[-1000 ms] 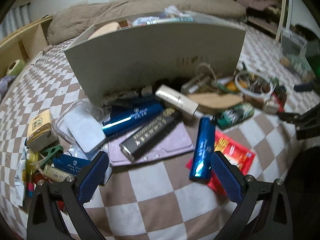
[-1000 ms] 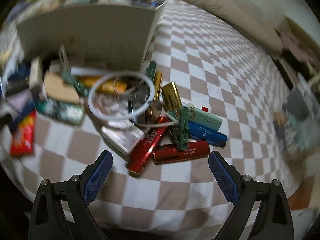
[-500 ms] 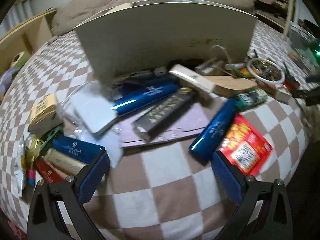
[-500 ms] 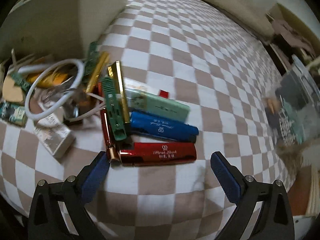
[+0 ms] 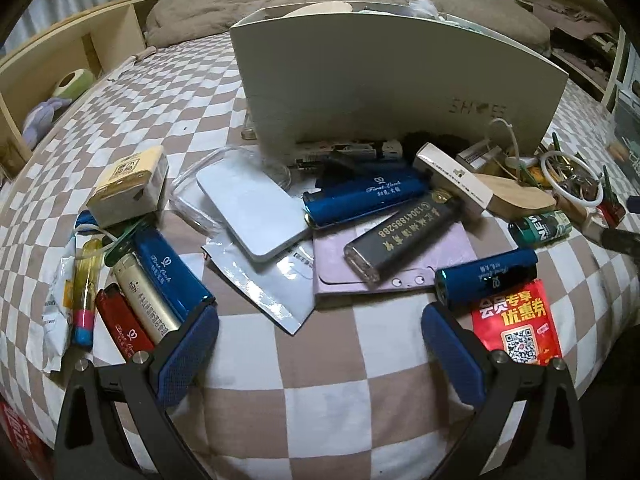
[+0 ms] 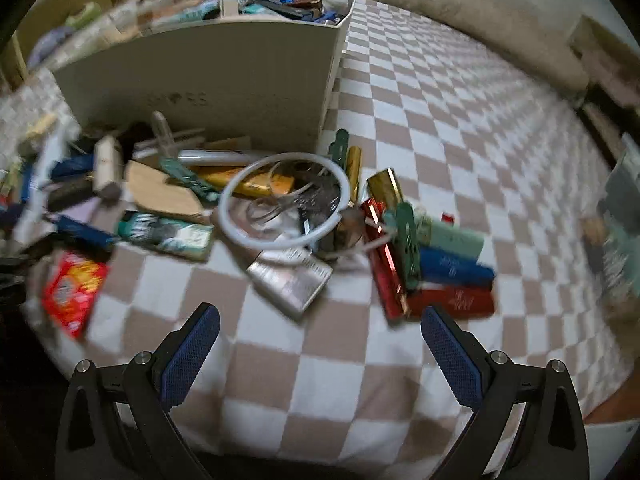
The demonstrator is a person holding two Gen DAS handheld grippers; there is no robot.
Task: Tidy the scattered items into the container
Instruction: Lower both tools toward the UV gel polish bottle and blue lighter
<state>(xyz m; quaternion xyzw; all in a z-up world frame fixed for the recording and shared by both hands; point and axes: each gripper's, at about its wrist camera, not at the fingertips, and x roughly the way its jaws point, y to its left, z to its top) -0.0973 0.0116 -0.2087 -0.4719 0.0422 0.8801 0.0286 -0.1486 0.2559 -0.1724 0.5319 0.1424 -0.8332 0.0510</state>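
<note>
Both hand-held gripper (image 5: pixel 319 322) (image 6: pixel 320 322) jaws gape wide, empty.

Under my fingers lies a bed with a brown-and-white checked cover (image 5: pixel 320 364). Ahead stands the beige box (image 5: pixel 392 80). Between us sprawl a white flat case (image 5: pixel 252 208), a lilac card (image 5: pixel 400 252) and blue lighters (image 5: pixel 486 276). By my right-hand fingers, a red lighter (image 6: pixel 452 300) and white ring (image 6: pixel 284 204) rest on it.
</note>
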